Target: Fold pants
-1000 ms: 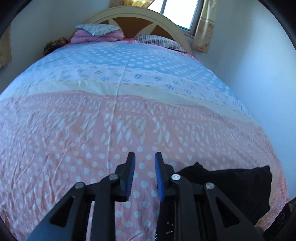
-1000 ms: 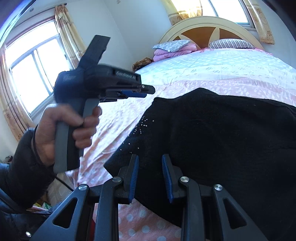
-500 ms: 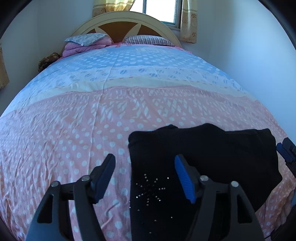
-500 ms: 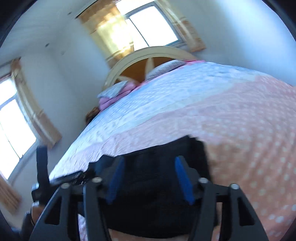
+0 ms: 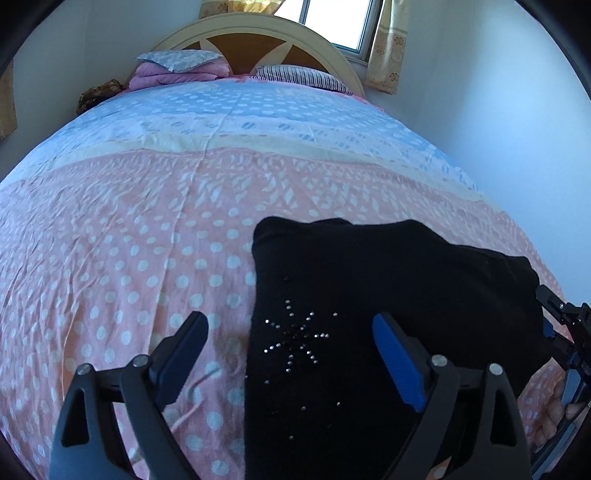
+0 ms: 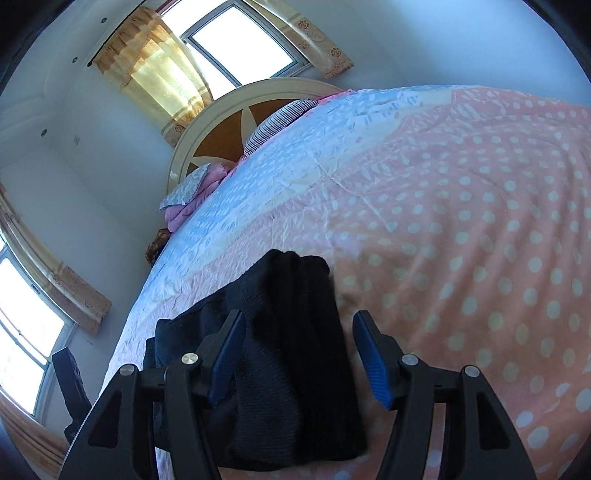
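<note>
Left gripper [image 5: 290, 343] hangs over the near left part of the black pants [image 5: 388, 295], its jaws opening wide and gripping nothing, though a second ago they were nearly shut above bare bedspread beside the cloth. Between the blue pads lies a spray of small rhinestones [image 5: 295, 336] on the fabric. The pants sit as a compact folded bundle on the near right part of the bed, on the pink polka-dot bedspread [image 5: 129, 240], well short of the pillows [image 5: 177, 61] and the arched headboard [image 5: 258, 33] at the far end.

To the right, the right gripper [image 6: 299, 358] has swung round to the bundle's right edge. Its jaws stand partly open and empty, with the stacked folded layers [image 6: 295, 332] lying loose between and beneath them; a second ago they were much closer together.

Both grippers having let go, the fold looks laid down and holding its shape. By my reading the task is near its end, with perhaps only smoothing or one more fold left.
</note>
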Available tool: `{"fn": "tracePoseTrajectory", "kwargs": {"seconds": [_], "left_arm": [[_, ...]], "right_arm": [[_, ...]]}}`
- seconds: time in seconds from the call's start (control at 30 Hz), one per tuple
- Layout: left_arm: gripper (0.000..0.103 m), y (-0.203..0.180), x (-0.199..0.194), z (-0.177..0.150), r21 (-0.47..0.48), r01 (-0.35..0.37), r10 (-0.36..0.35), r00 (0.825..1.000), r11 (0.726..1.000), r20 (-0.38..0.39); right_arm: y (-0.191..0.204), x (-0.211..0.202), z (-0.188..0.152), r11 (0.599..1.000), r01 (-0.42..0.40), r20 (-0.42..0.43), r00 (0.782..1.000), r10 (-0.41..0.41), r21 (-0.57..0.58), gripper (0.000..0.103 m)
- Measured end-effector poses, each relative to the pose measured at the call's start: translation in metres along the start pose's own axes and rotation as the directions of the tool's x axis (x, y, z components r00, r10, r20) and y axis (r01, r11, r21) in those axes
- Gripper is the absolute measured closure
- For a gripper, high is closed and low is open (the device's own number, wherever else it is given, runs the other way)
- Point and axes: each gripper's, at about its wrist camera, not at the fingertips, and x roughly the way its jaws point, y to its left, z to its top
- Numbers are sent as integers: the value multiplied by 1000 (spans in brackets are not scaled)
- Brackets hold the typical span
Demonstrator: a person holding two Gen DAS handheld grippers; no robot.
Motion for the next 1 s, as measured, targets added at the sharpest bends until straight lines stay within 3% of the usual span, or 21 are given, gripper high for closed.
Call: {"fn": "tracePoseTrajectory", "kwargs": {"seconds": [0.17, 0.27, 0.43, 0.5, 0.57, 0.73, 0.87, 0.93, 0.97, 1.0], "left_arm": [[3, 2, 4, -2, -17, -13, 13, 1000, 1000, -11], [3, 2, 3, -2, -13, -15, 14, 1000, 1000, -6], [3, 2, -3, -4, 13, -29, 29, 1000, 999, 6], [3, 1, -8, -5, 35, -42, 41, 999, 999, 16], [3, -1, -13, -5, 54, -56, 54, 998, 997, 24], [3, -4, -31, 2, 81, -79, 72, 994, 994, 80], [3, -6, -52, 4, 88, -94, 78, 982, 992, 170], [3, -10, -55, 4, 102, -70, 51, 983, 992, 176], [3, -13, -54, 3, 111, -52, 32, 985, 992, 169], [3, -16, -51, 2, 119, -44, 24, 986, 992, 162]], "right_arm": [[3, -7, 2, 999, 42, 63, 997, -41, -18, 41], [15, -24, 1, 992, 87, 173, 982, -71, -90, 41], [33, -31, -2, 972, 162, 238, 964, -120, -169, 43], [32, -33, -1, 973, 160, 229, 966, -120, -165, 76], [30, -32, 0, 975, 163, 204, 970, -131, -151, 80], [34, -35, -19, 982, 115, 119, 988, -98, -150, 79], [26, -56, -35, 986, 112, 121, 988, -97, -127, 78], [19, -66, -36, 988, 108, 123, 988, -94, -111, 64], [16, -69, -38, 988, 107, 117, 989, -93, -111, 48], [15, -71, -40, 989, 100, 116, 989, -87, -113, 44]]}}
